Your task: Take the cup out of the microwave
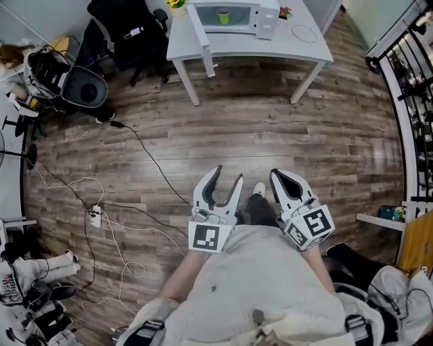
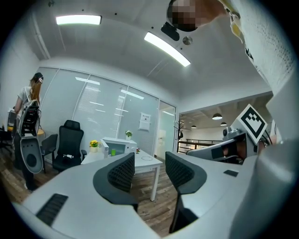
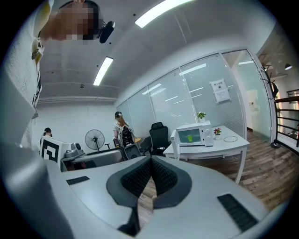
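A white microwave [image 1: 233, 16] stands on a white table [image 1: 270, 47] far ahead, its door [image 1: 203, 37] swung open toward me. Inside it sits a green cup [image 1: 223, 16], also seen as the cup [image 3: 190, 137] in the right gripper view and the cup [image 2: 112, 152] in the left gripper view. My left gripper [image 1: 225, 181] is held close to my body, well short of the table, with its jaws open and empty. My right gripper [image 1: 284, 177] is beside it, jaws shut on nothing.
A black office chair [image 1: 128, 30] stands left of the table, with a fan and bags [image 1: 61, 78] further left. Cables and a power strip [image 1: 96, 216] lie on the wood floor at left. A railing [image 1: 413, 101] runs along the right. A small plant [image 1: 176, 5] sits by the microwave.
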Demonstrator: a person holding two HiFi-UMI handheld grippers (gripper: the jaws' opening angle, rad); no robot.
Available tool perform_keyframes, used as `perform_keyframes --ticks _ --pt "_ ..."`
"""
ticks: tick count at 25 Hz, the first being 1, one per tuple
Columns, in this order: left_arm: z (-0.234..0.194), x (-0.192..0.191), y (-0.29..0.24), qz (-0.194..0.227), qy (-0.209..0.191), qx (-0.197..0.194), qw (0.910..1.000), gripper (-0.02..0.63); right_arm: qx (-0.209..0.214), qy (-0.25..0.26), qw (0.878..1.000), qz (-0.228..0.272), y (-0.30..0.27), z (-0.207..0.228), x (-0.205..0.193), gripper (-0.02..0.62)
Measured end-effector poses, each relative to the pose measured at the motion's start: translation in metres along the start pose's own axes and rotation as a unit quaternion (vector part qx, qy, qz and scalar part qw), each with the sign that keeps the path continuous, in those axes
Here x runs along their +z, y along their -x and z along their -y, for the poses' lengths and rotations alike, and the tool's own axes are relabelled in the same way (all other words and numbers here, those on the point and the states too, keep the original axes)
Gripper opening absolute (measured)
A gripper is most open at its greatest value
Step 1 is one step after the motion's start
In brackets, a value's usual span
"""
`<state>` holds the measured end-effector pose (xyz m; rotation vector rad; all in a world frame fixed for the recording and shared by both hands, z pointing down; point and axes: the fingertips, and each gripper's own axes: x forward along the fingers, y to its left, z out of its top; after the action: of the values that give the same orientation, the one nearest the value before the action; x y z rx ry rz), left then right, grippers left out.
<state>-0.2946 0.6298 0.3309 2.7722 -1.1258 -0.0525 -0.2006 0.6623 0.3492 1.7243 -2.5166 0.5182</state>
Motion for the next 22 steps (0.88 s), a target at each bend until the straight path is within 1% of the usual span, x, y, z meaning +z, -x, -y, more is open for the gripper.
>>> perform_keyframes --ticks 6,12,15,18,22 --pt "0.006 0.014 0.005 0.012 -0.009 0.007 0.9999 0.229 -0.007 0.003 1.0 0.021 0.011 -0.001 0.016 0.006" --pt "0.008 0.01 0.001 -0.002 -0.018 0.003 0.9998 0.229 -0.024 -0.013 0.998 0.05 0.018 0.009 0.024 0.008" --pt "0.009 0.007 -0.011 -0.005 -0.02 0.001 0.9998 0.228 -0.025 -0.01 0.999 0.047 0.016 0.019 0.021 0.008" --pt "0.008 0.006 -0.027 -0.003 -0.017 0.012 0.9998 0.228 -0.026 -0.01 0.999 0.039 0.009 0.036 0.016 0.008" --pt "0.005 0.007 -0.051 0.0 -0.025 0.022 0.9995 0.227 -0.02 0.0 0.999 0.036 -0.002 0.058 0.02 0.008"
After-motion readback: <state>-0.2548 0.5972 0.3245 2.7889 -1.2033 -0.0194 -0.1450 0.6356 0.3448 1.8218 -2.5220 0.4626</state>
